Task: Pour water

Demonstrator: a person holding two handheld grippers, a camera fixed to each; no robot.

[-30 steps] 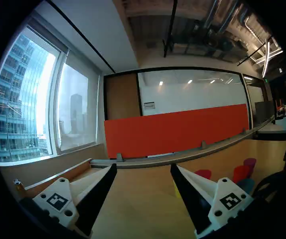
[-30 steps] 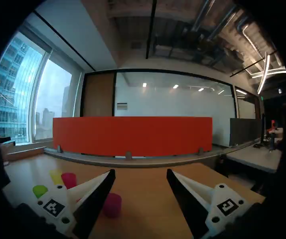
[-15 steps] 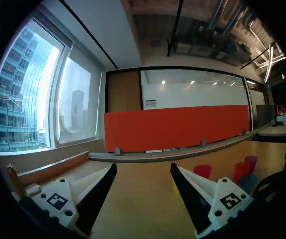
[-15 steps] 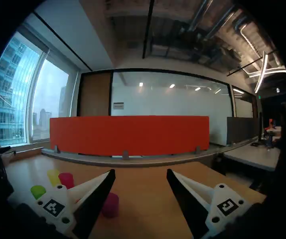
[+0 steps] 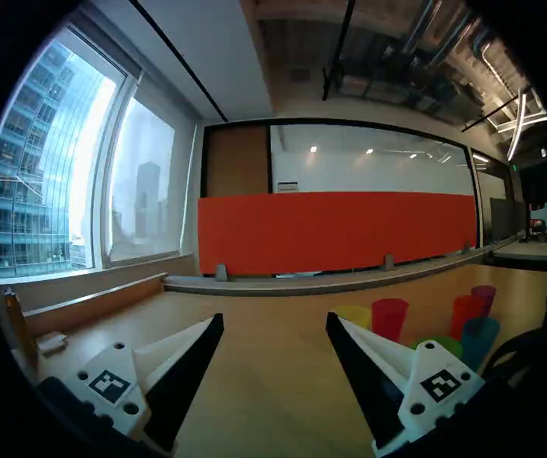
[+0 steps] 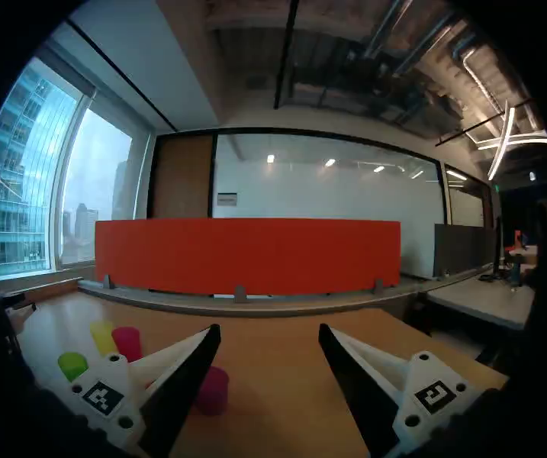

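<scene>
Cups (image 5: 390, 319) stand upright, perhaps empty; left gripper (image 5: 273, 317) and right gripper (image 6: 268, 328) jaws gape wide, holding nothing.

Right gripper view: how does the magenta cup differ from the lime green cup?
Colour: the magenta cup is dark pink, the lime green cup yellow-green. Place: the magenta cup stands near the middle of the wooden table, partly hidden behind a finger of the right gripper; the lime green cup stands far left, clear of it. Both rest on that table, ungripped.

Six cups (image 5: 390, 317), two hand-held grippers (image 5: 274, 319) (image 6: 268, 330)
</scene>
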